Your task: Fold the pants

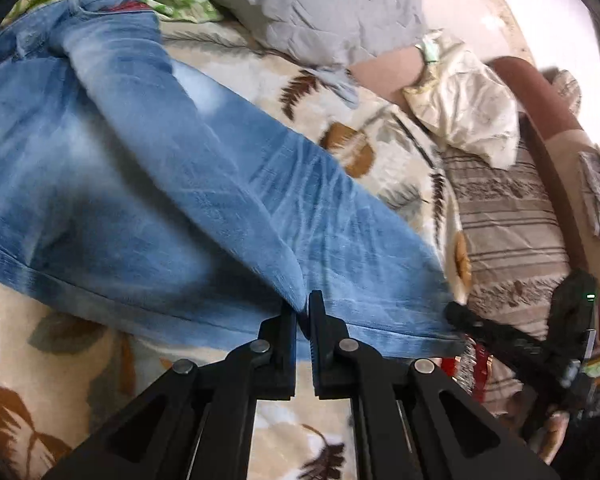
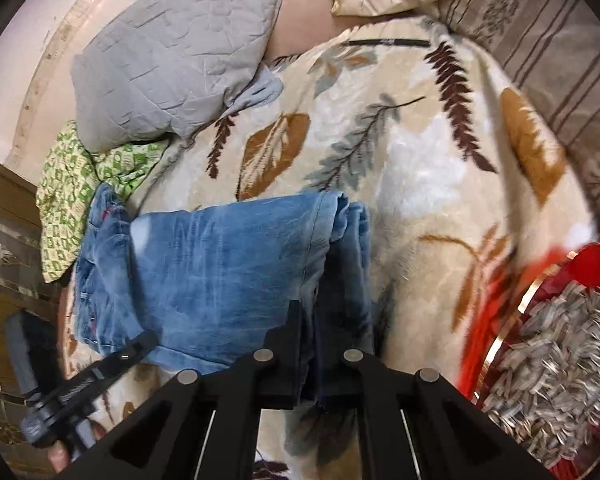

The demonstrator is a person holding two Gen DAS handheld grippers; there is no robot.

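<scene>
Nearest, both tongs, left (image 1: 303, 312) and right (image 2: 308, 320), are clamped on the jeans' (image 2: 220, 264) near edge. Legs look doubled over on the bed (image 2: 400, 168); a final fold likely remains. Beyond lies a pillow (image 2: 172, 64).

One pair of jeans (image 2: 220, 272), two grippers (image 1: 303, 316) (image 2: 306, 344), one grey pillow (image 2: 172, 60), one leaf-patterned blanket (image 2: 420, 168), one green cloth (image 2: 72, 200) and one red tray (image 2: 540, 280) of seeds (image 2: 556, 360) are counted.
</scene>
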